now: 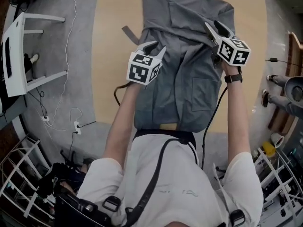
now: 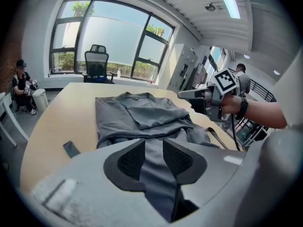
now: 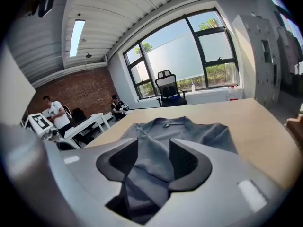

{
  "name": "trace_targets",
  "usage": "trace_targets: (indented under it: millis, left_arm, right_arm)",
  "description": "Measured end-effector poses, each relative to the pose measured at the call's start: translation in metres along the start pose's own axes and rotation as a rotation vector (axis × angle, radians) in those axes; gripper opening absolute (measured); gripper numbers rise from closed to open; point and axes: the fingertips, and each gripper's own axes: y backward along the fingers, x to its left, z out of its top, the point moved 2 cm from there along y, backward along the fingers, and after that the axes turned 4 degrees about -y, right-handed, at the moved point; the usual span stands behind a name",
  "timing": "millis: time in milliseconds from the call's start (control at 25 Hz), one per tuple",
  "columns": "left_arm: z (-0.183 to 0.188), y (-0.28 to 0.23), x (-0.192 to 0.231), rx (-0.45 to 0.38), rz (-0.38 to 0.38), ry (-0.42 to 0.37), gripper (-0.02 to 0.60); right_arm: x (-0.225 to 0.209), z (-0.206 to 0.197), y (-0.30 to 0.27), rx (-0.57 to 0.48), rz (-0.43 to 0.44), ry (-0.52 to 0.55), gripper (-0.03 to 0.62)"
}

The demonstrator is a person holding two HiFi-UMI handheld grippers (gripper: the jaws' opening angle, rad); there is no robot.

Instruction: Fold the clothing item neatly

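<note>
**Bright office, brick and glass**

A pale wooden tabletop (image 1: 111,74) stands on a grey floor (image 1: 71,60), where a white power strip (image 1: 76,126) lies near the left edge. Further left sits a white desk (image 1: 16,51), and white wire racks (image 1: 19,178) crowd the near left corner. At the far end a wide, dark-framed window (image 2: 113,37) fills the wall. Daylight and green treetops show through it, and a black office chair (image 2: 97,65) stands before it. The left wall is red brick (image 3: 87,93). Overhead, a white ribbed ceiling (image 3: 142,8) carries a long strip light (image 2: 229,1) — lit. Tall grey cabinets (image 3: 270,51) line the right side.
</note>
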Motion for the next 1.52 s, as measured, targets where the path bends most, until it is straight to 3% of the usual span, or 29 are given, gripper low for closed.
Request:
trace_targets:
  millis: [200,640,920,1160,1240,1320,1520]
  left_arm:
    - [0.024,-0.055,0.002,0.071,-0.003,-0.122,0.123]
    - [0.035,-0.132,0.035,0.248,0.079,-0.308,0.123]
    - [0.023,-0.145,0.042,0.309,0.094,-0.289,0.119]
    - [0.023,-0.145,0.043,0.298,0.091,-0.253,0.071]
    - [0.024,-0.144,0.041,0.293,0.085,-0.233,0.018]
    - [0.024,-0.141,0.037,0.291,0.079,-0.230,0.015]
    - [0.031,-0.118,0.023,0.257,0.074,-0.219,0.014]
  right_arm:
    - [-0.034,-0.028,0.039,0.040,-0.096,0.105,0.196]
    - [-0.059,-0.069,0.024,0.182,-0.141,0.319,0.181]
    - [-0.072,-0.085,0.003,0.266,-0.165,0.391,0.147]
    - [-0.080,-0.089,-0.004,0.271,-0.199,0.374,0.102]
    - [-0.084,-0.089,-0.006,0.257,-0.220,0.361,0.067]
    - [-0.088,-0.091,-0.006,0.253,-0.235,0.345,0.024]
    - [-0.083,-0.098,0.003,0.267,-0.224,0.375,0.005]
